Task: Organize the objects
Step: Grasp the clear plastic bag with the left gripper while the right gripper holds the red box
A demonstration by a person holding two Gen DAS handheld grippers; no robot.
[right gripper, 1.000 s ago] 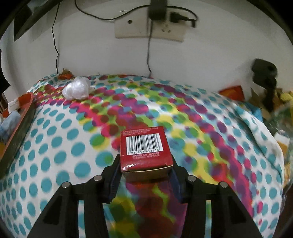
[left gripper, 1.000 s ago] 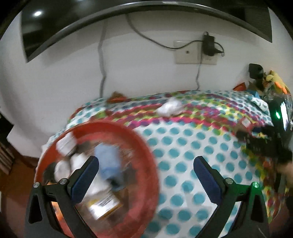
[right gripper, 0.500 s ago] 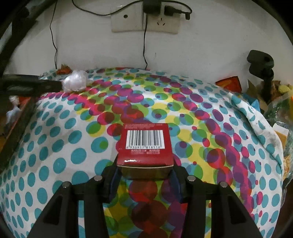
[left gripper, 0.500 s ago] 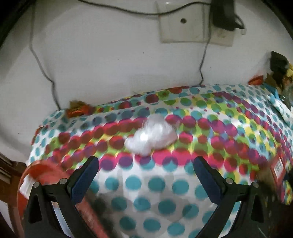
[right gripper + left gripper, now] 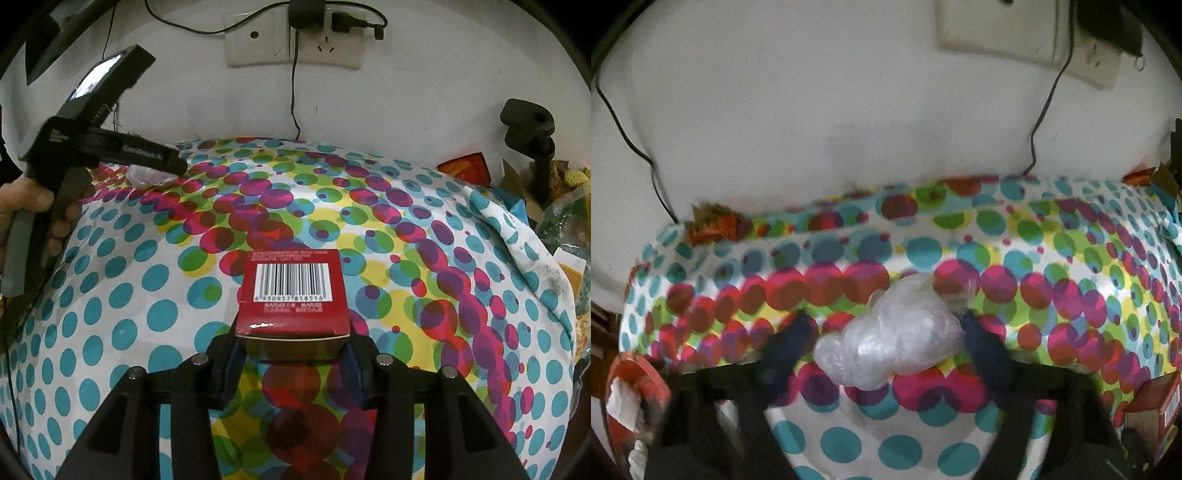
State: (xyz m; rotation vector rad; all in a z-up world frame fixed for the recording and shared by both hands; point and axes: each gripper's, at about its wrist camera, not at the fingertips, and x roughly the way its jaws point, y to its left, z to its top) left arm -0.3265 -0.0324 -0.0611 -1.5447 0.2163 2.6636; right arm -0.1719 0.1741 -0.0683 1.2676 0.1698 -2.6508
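Left gripper [image 5: 886, 332] fingers apart, flanking the plastic bag [image 5: 890, 343] on the tablecloth [image 5: 1052, 295]. Right gripper [image 5: 291, 350] clamped on the red box [image 5: 291, 291].

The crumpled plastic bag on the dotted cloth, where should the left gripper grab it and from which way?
Grip the plastic bag across its fat middle, coming low from the near side. It lies as a soft lump, wider than tall, on the cloth, and the left gripper already straddles it with fingers either side.
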